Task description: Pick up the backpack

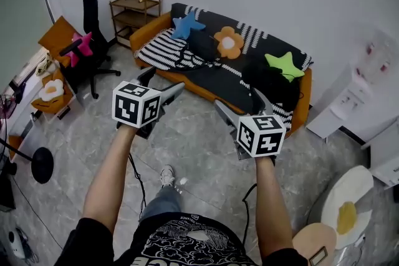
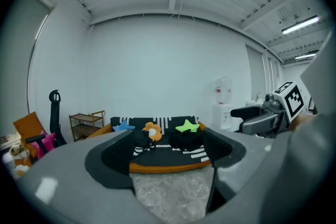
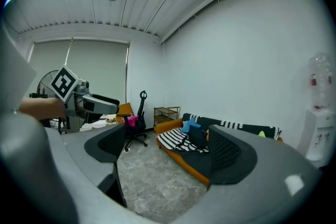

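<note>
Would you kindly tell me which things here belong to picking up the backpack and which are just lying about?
For the job: backpack, on the sofa; left tongs, open; right tongs, open.
Lying about: blue star cushion; flower cushion; office chair; wooden shelf.

My right gripper has its jaws wide apart, with only grey floor between them. Farther off, the dark backpack sits on the orange sofa, just beside a blue cushion.
</note>
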Available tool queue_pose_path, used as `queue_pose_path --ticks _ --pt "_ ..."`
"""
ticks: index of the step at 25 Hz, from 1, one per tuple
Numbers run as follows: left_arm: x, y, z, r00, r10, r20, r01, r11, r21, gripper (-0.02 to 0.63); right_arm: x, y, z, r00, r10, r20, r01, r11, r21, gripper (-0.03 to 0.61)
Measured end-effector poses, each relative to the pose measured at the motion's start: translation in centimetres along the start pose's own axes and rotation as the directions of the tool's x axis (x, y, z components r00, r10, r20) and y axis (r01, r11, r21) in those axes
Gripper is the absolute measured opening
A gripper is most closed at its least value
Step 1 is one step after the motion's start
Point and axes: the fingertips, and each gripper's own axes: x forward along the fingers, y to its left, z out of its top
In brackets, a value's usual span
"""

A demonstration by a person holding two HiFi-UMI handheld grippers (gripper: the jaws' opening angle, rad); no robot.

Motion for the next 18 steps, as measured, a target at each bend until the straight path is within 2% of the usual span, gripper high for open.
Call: queue_pose_path --ticks 6,14,18 --pt "5.8 7.8 0.5 0.999 -0.031 -0.009 0.031 0.999 -0.013 0.418 9.1 -0.7 1.7 0.999 -0.027 -0.024 0.026 1.000 -0.011 0.522" --pt "14.4 19.6 3.6 0.997 -0.075 -0.014 0.075 0.997 0.004 0.418 22.5 -2.6 6.6 0.996 -0.083 -0.015 0.083 0.997 0.010 0.520" --pt "17.7 23.3 4.4 0.996 -0.090 -0.015 0.090 0.996 0.022 0.418 26.5 -3.4 7.7 0.993 -0.114 -0.020 0.114 0.993 0.016 0.520"
